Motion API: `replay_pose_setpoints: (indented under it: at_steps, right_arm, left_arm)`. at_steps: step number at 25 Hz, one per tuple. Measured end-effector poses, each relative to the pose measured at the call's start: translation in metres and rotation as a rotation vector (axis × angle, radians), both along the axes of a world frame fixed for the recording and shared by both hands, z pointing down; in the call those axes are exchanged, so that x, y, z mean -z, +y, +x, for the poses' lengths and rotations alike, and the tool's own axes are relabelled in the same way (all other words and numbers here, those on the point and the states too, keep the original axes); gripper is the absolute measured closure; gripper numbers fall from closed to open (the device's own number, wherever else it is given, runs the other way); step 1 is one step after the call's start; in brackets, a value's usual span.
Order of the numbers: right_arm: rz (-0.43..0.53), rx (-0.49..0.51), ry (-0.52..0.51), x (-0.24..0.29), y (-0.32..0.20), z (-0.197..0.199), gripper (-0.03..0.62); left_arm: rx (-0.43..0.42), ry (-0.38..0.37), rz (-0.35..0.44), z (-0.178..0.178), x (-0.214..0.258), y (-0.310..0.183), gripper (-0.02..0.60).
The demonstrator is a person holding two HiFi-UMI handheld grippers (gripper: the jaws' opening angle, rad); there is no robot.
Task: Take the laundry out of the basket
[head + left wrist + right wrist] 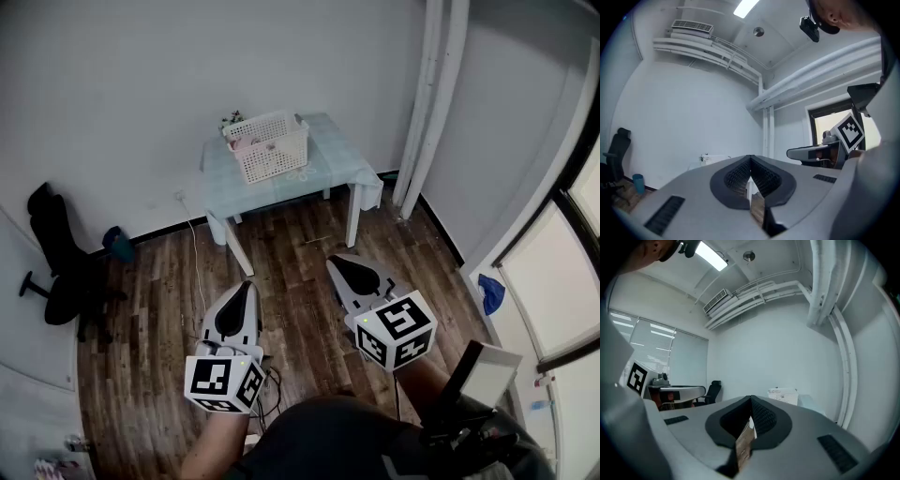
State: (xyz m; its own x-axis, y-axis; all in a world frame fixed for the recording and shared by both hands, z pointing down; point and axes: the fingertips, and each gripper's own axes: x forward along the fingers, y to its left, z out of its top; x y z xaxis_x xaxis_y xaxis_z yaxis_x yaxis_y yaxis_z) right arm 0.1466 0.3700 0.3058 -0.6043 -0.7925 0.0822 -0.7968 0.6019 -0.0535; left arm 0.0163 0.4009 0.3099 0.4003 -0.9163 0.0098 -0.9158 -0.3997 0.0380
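Stood well back from the table (333,161), with both tools held level out front. Left gripper (246,285) at my eleven had its jaws together with nothing in them. Right gripper (337,261) at my one was the same, pressed together and empty.

The small table, pale blue-green on top, sat against the white wall at twelve o'clock. The white lattice basket (272,150) rested toward its left side. The laundry (246,143), something pink, showed inside the basket.

The floor (291,248) was dark wood planks. A black office chair (61,272) stood at nine o'clock by the wall, with a teal bin (119,246) near it. White pipes (433,103) ran up the corner at two o'clock. A dark-framed window (553,281) ran along three o'clock.
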Motion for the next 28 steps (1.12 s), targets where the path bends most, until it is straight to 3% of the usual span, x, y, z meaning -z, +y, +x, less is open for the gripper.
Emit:
replay_pose_setpoints:
  at_steps: [12,28]
  right_arm:
    - [-0.005,0.024,0.021,-0.002,-0.009,-0.026,0.577]
    - [-0.017,-0.023,0.000,-0.005,-0.002,-0.068,0.576]
  left_arm:
    - [0.013,0.012,0.005,-0.020,-0.002,-0.007,0.572]
    - [-0.062,0.073,-0.003,-0.066,-0.013,-0.006,0.572]
